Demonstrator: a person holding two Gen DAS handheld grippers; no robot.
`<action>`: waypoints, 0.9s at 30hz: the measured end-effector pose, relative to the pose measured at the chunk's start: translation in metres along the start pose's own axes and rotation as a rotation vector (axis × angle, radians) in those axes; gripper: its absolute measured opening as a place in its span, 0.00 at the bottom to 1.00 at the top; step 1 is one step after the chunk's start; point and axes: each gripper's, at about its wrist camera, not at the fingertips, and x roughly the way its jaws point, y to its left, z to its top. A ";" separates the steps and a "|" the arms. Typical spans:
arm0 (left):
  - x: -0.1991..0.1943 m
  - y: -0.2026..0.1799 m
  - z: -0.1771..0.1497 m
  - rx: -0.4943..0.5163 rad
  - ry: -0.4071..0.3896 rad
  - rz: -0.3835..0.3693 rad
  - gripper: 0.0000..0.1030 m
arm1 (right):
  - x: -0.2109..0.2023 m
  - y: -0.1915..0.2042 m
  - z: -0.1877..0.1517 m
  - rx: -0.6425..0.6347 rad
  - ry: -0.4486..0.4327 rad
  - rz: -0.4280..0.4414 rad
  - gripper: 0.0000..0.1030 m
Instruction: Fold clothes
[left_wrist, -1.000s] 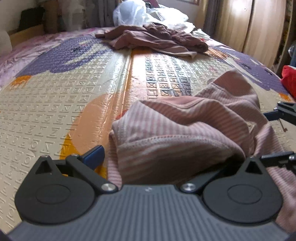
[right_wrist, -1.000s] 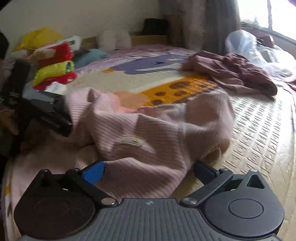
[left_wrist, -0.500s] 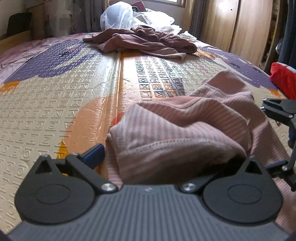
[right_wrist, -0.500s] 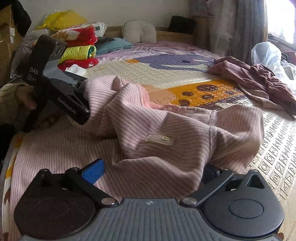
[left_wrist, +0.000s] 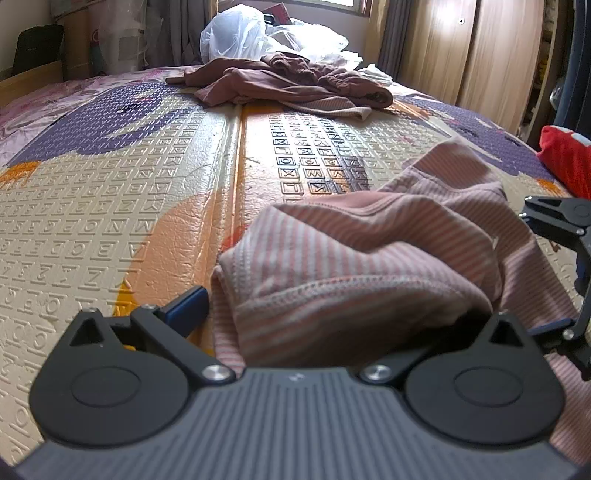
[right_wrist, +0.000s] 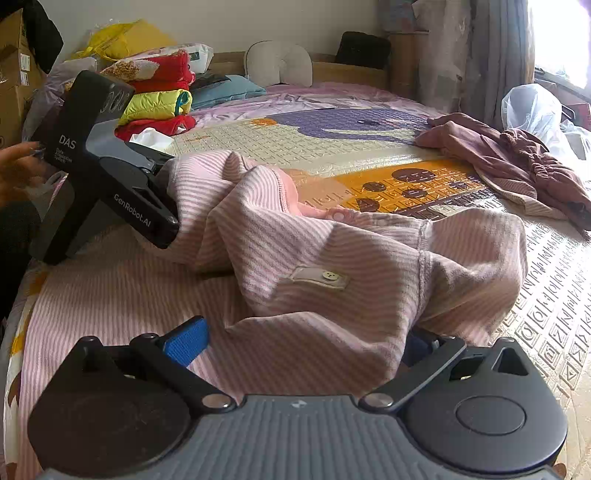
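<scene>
A pink striped garment (left_wrist: 369, 258) (right_wrist: 332, 251) lies bunched on the patterned play mat (left_wrist: 147, 192). My left gripper (left_wrist: 332, 317) is low on the mat with its fingers wide apart. The blue left pad (left_wrist: 188, 308) shows, and a thick fold of the garment fills the gap and hides the other finger. In the right wrist view the left gripper (right_wrist: 162, 206) is at the garment's far left corner. My right gripper (right_wrist: 303, 343) is open too, its blue pad (right_wrist: 186, 341) resting on the striped cloth and a fold draped over its right finger. A small beige label (right_wrist: 319, 277) faces up.
A crumpled brown garment (left_wrist: 295, 85) (right_wrist: 517, 170) and white plastic bags (left_wrist: 240, 33) lie at the far end of the mat. Folded red and yellow clothes (right_wrist: 159, 99), a pillow and boxes are stacked beside the headboard. A red item (left_wrist: 565, 158) sits by the mat's right edge. A hand (right_wrist: 14, 166) holds the left gripper.
Both cameras have shifted and tilted, the right one most. The garment has stayed between both pairs of fingers. The right gripper sits higher in the left wrist view.
</scene>
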 end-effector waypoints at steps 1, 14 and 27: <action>0.000 0.000 0.000 0.000 -0.001 0.000 1.00 | 0.000 0.001 0.000 0.000 0.000 0.000 1.00; 0.000 0.001 -0.001 -0.001 -0.005 -0.003 1.00 | -0.001 0.002 0.000 -0.002 -0.001 -0.001 1.00; -0.001 0.000 -0.001 -0.004 -0.004 -0.003 1.00 | -0.001 0.002 -0.002 -0.002 -0.005 0.000 1.00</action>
